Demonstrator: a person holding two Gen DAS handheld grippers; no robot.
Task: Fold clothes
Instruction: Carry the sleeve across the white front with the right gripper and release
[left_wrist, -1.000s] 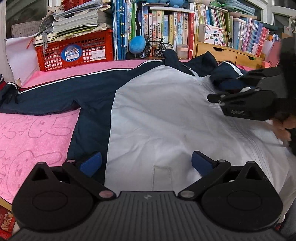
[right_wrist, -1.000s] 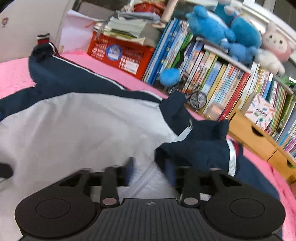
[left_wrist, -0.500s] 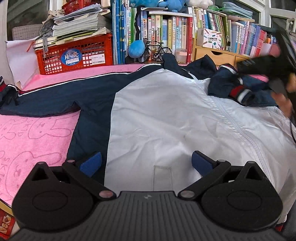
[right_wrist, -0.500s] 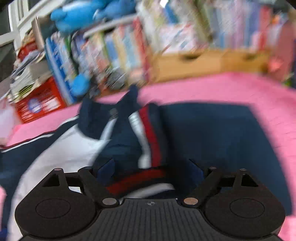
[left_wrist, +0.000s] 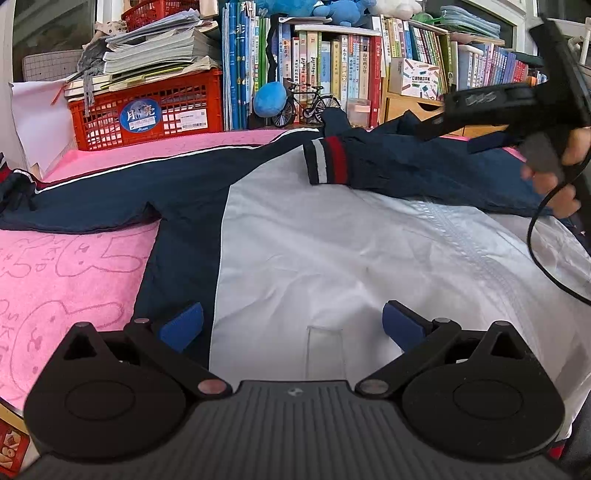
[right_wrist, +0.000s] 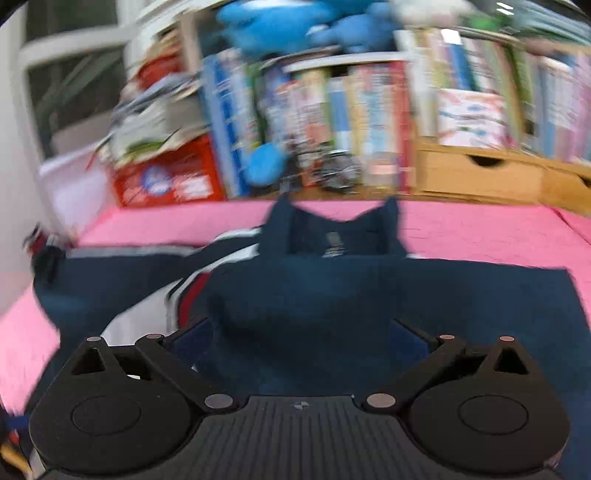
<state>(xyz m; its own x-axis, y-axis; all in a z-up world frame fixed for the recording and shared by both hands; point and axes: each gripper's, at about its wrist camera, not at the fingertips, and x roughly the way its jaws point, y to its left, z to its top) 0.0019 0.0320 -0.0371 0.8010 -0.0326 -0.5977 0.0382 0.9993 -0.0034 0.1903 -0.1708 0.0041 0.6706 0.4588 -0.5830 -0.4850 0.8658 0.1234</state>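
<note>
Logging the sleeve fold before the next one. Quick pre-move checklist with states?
1. Right sleeve folded across the jacket's white front panel: ok.
2. Striped cuff lying on the white panel: ok.
3. Right gripper jaws opening, sleeve no longer pinched: ok.
4. Left gripper open over the hem, holding nothing: ok.
5. Left sleeve folded in: not ok, it lies stretched out on the pink towel.
6. Collar flat: cannot tell.

A round blue sticker on the red crate bears Chinese characters, roughly "月亮"; the white barcode label beside that sticker and the book spines right of the crate are too small to read.
</note>
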